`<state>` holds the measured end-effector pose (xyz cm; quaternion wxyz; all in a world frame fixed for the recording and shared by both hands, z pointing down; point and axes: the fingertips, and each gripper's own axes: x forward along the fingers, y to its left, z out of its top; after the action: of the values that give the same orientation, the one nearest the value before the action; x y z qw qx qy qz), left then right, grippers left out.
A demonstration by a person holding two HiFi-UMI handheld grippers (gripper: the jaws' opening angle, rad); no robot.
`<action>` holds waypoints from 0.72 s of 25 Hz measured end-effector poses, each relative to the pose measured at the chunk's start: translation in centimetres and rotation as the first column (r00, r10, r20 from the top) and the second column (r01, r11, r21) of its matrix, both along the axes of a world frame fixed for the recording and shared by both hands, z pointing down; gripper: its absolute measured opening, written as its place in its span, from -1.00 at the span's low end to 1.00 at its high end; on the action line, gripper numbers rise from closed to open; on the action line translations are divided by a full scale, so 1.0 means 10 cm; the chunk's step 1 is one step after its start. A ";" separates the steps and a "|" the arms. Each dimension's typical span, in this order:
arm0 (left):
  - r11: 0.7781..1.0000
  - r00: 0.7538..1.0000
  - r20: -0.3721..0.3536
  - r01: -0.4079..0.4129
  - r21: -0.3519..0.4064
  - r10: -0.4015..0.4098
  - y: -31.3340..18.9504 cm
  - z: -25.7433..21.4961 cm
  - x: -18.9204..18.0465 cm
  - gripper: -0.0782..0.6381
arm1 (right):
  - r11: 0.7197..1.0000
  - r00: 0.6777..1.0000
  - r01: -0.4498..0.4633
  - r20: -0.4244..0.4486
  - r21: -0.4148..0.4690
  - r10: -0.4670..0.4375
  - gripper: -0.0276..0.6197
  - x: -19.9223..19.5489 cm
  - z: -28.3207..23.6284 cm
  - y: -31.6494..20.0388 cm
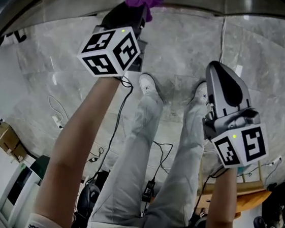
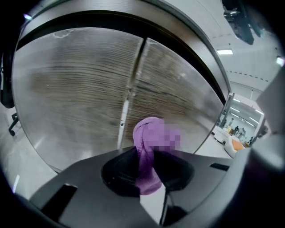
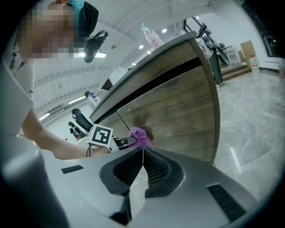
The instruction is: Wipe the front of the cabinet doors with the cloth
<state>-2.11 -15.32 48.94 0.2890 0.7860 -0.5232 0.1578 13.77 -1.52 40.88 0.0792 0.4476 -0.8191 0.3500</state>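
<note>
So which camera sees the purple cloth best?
The left gripper view. The purple cloth sits close in the middle, pinched in the left gripper, before the cabinet door. The head view shows only a bit at its top edge; the right gripper view shows it small and far.

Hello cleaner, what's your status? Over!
Left gripper shut on purple cloth, cloth at the cabinet door. Right gripper shut, empty, off the cabinet. Nothing seen blocking the door.

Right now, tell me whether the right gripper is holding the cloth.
No, the right gripper has its fingers shut together on nothing, while the purple cloth is pinched in the left gripper.
</note>
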 end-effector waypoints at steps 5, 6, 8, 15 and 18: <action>1.000 0.999 0.047 -0.014 0.026 0.013 -0.04 0.04 -0.38 -0.55 | 0.999 1.000 0.021 -0.013 0.034 -0.020 -0.83 -0.24 -0.04 -0.12; 0.999 0.998 0.063 -0.033 0.040 0.030 -0.04 0.05 -0.40 -0.55 | 0.999 1.000 0.018 -0.015 0.044 -0.018 -0.83 -0.25 -0.03 -0.13; 0.997 0.997 0.077 -0.034 0.062 0.029 -0.02 0.07 -0.39 -0.55 | 0.999 1.000 0.017 -0.015 0.049 -0.016 -0.83 -0.20 0.05 -0.10; 0.996 0.996 0.052 -0.081 0.036 0.079 0.36 0.29 0.43 -0.55 | 0.999 1.000 0.021 -0.015 -0.041 -0.022 -0.83 0.47 0.45 0.20; 0.994 0.994 0.012 -0.105 -0.003 0.105 0.53 0.51 1.06 -0.55 | 0.997 0.998 0.052 -0.032 -0.059 -0.054 -0.83 0.84 0.59 0.30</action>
<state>8.45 -10.00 54.05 0.2778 0.8112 -0.4827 0.1783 22.14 1.52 46.77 0.1152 0.4288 -0.8188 0.3639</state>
